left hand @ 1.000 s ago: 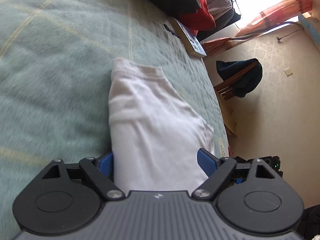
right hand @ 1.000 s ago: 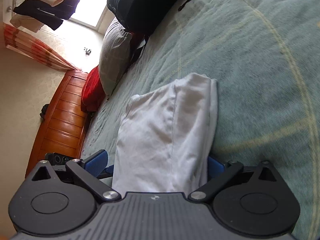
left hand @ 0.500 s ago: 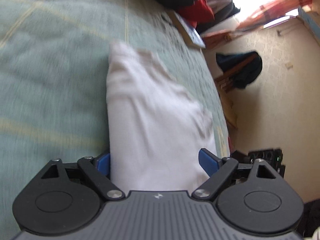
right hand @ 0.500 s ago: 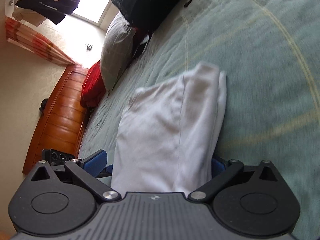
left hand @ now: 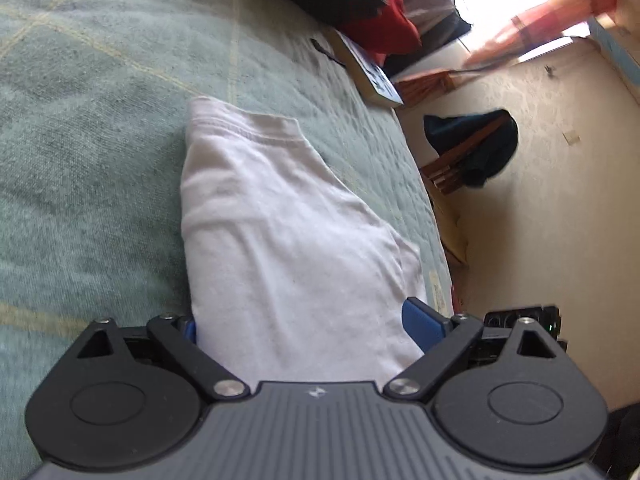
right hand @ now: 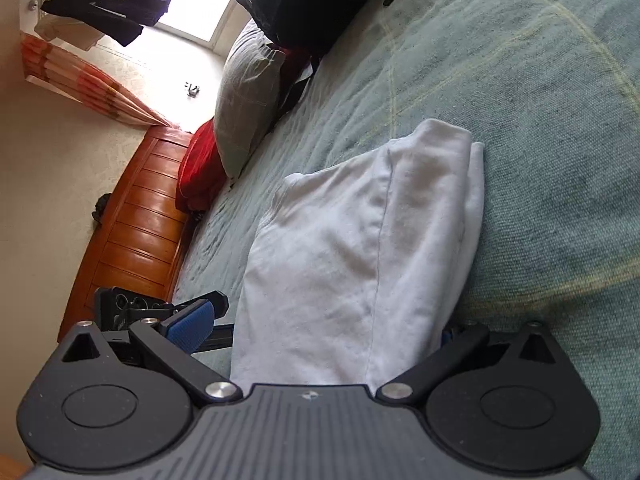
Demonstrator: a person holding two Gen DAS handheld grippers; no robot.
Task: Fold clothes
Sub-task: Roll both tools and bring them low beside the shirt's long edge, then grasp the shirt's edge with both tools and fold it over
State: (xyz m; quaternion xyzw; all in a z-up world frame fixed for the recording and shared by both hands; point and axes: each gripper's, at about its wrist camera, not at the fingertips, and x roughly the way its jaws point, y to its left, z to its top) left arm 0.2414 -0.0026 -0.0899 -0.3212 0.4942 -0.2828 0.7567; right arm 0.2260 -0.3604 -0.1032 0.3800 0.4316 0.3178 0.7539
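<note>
My left gripper (left hand: pixel 304 324) has its blue pads set wide, with the white shirt (left hand: pixel 280 240) passing between them; whether they pinch the cloth I cannot tell. My right gripper (right hand: pixel 320 328) reads the same: pads spread, shirt (right hand: pixel 360 248) between them, grip not confirmed.

The shirt is already a narrow folded bundle, its far end resting on the green bedspread (left hand: pixel 80 140) and its near end at the 2 tools. I judge a fold or a set-down is in hand; which, the views do not settle. Any next move needs both ends kept level so the layers stay stacked.

The left view alone shows a book (left hand: pixel 372 76) at the bed's edge and a chair (left hand: pixel 468 156). The right view alone shows the wooden headboard (right hand: pixel 132 240) and grey pillow (right hand: pixel 248 100).
</note>
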